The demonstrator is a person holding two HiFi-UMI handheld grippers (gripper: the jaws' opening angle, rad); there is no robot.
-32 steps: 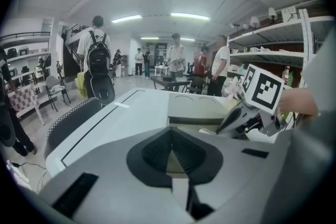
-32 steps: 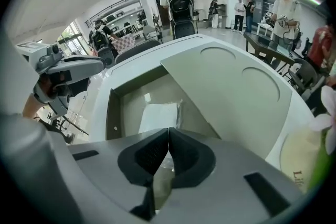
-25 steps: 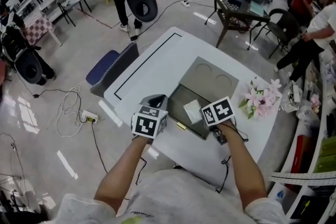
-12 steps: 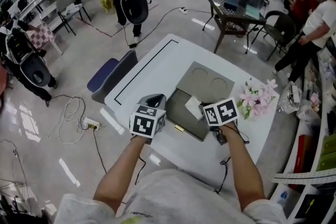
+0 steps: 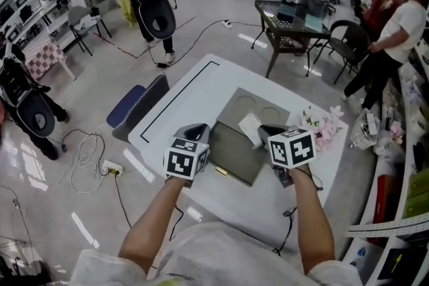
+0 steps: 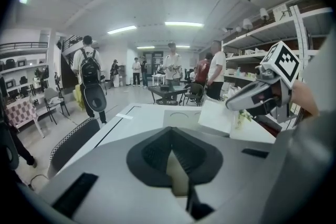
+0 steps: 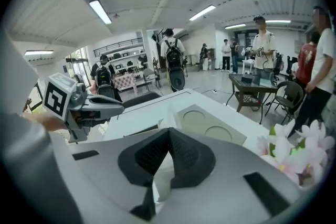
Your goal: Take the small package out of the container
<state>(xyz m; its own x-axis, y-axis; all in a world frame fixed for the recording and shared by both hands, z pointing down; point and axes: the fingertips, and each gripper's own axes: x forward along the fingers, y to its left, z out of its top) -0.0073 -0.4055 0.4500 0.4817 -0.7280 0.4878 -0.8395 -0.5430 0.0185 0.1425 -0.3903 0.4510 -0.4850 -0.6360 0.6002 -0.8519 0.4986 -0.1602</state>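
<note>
The small white package (image 5: 249, 125) hangs above the open grey container (image 5: 231, 152), over the seam to its flat lid (image 5: 268, 106). My right gripper (image 5: 265, 132) is shut on the package's near edge, and white wrap (image 7: 161, 176) shows between its dark pads. In the left gripper view the package (image 6: 216, 116) dangles from the right gripper (image 6: 231, 105). My left gripper (image 5: 196, 130) hovers by the container's left edge, and its jaws (image 6: 171, 134) are shut with nothing seen between them. The lid's two round recesses (image 7: 210, 126) lie ahead of the right gripper.
The white table (image 5: 201, 87) carries pink flowers (image 5: 325, 125) at its right edge. A blue chair (image 5: 137, 98) stands to its left, with a power strip and cables (image 5: 107, 164) on the floor. A black table with chairs (image 5: 295, 13) and several people stand beyond.
The right gripper has lifted the white package up out of the container and a little farther away. The left gripper has stayed beside the container's left edge.
</note>
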